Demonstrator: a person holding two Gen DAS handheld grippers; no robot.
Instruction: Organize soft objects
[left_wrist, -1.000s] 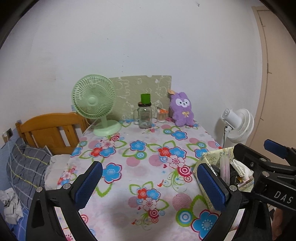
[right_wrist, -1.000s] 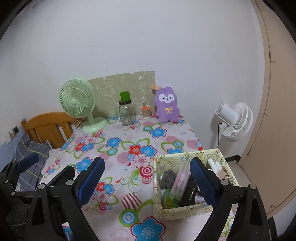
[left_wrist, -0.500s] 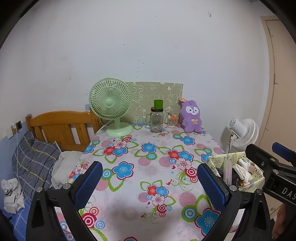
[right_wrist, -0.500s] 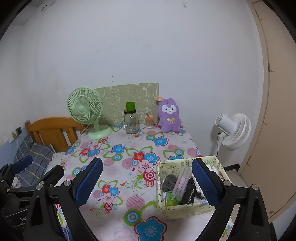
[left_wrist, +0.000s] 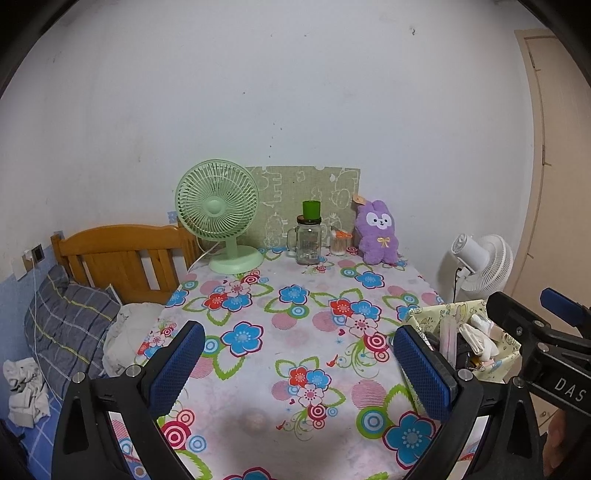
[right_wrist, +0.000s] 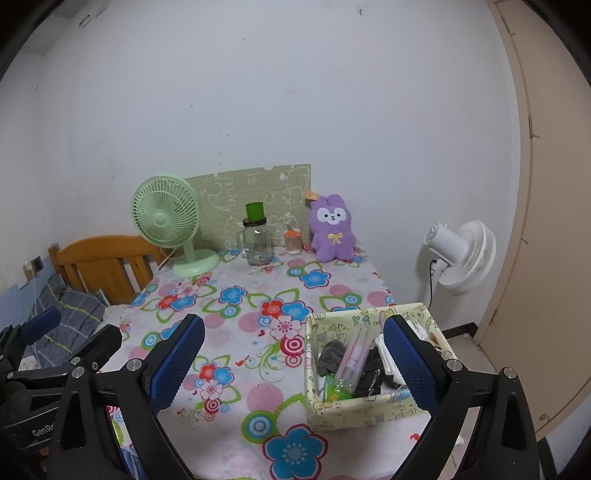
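A purple plush bunny (left_wrist: 378, 234) sits upright at the table's far right against the wall; it also shows in the right wrist view (right_wrist: 332, 230). A pale yellow fabric box (right_wrist: 364, 408) stands at the table's near right corner, holding dark cloths, white items and a clear packet; its rim shows in the left wrist view (left_wrist: 439, 310). My left gripper (left_wrist: 295, 365) is open and empty above the near table. My right gripper (right_wrist: 293, 363) is open and empty, its right finger over the box.
A green desk fan (left_wrist: 219, 214), a glass mug with a green cup on it (left_wrist: 308, 240) and a small jar (left_wrist: 340, 243) stand along the back. The floral tablecloth (left_wrist: 295, 332) covers the table. A bed with a wooden headboard (left_wrist: 118, 258) lies left; a white fan (left_wrist: 480, 264) stands right.
Both grippers have pulled back and risen, so the table looks farther and more wall shows. Both stay open and empty.
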